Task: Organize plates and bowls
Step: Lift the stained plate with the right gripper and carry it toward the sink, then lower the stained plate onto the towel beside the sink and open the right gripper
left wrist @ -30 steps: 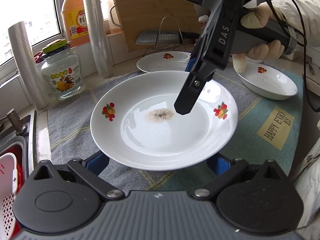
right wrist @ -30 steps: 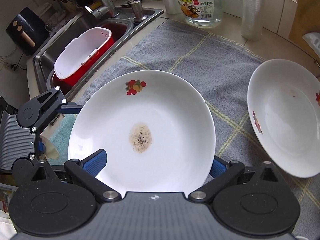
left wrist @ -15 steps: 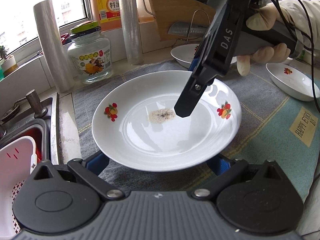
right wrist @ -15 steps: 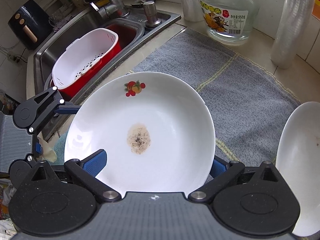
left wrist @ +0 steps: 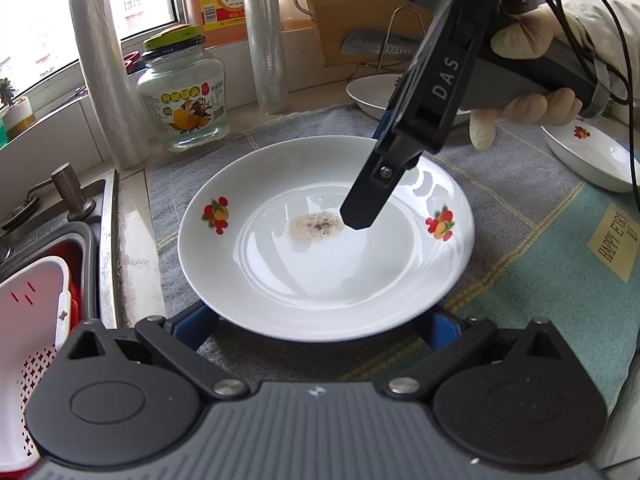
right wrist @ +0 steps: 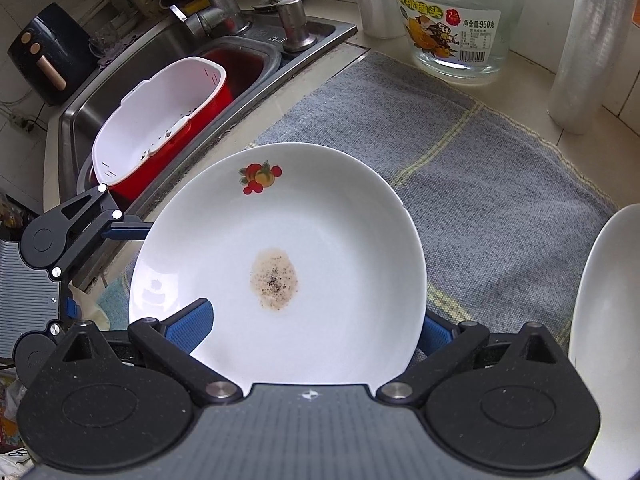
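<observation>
The plate [left wrist: 320, 280] hides the tips of your left tongs [left wrist: 316, 326]. They spread wide beneath its near rim, and whether they press on it cannot be told. Your right tongs [right wrist: 310, 328] also stand wide, one finger [left wrist: 362, 210] over the plate's stained middle, the other under its rim. Your gloved right hand [left wrist: 532, 76] slants down from beyond the plate. There are three dishes in all: this one over the counter's mat [left wrist: 520, 216], a second dish [left wrist: 372, 94] behind it, half hidden, and a third dish [left wrist: 592, 156] to its right.
</observation>
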{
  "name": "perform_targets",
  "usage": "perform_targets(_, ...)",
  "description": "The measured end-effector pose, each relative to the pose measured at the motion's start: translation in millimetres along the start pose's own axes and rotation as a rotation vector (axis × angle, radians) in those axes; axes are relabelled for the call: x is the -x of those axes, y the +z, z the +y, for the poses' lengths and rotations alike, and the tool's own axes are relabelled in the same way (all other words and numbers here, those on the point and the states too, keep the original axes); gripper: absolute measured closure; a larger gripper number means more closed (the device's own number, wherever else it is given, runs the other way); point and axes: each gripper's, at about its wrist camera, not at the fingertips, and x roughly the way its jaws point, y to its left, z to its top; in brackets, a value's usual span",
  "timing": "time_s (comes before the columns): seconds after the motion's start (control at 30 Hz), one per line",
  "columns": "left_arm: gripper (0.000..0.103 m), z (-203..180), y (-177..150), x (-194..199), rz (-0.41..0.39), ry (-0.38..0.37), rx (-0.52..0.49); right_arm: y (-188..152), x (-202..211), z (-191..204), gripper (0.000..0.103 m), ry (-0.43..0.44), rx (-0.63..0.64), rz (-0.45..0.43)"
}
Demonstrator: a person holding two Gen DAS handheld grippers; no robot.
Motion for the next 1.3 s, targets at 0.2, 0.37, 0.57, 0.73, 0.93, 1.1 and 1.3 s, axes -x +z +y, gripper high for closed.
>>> perform_targets(0.2, 0.001, -2, 1, 18, -0.007, 0.029, 0.04, -9, 19, 9, 0.0, -0.06, 0.032, -0.051)
perform_targets(0.37, 0.001, -14, 6, 47, -0.045, 0.072, 0.092, -28, 54, 22, 0.0, -0.107, 0.049, -0.155)
perform_targets(0.57, 0.001, -45, 19, 69, -0.106, 0.153, 0.14, -72, 93, 39, 0.0, -0.181, -0.039, -0.3)
perform_targets(0.73, 0.001, -71, 24, 68, -0.139, 0.108, 0.212, -121, 118, 47, 0.0, -0.306, -0.182, -0.395)
perform_targets(0.93, 0.001, -104, 31, 55, -0.142, -0.03, 0.165, -179, 137, 46, 0.0, -0.445, -0.347, -0.424)
perform_targets(1.1, 0.001, -135, 40, 40, -0.132, -0.155, 0.064, -226, 157, 41, 0.0, -0.56, -0.46, -0.434)
perform_targets(1.3, 0.001, -169, 54, 24, -0.113, -0.247, -0.001, -275, 175, 18, 0.0, -0.609, -0.595, -0.427)
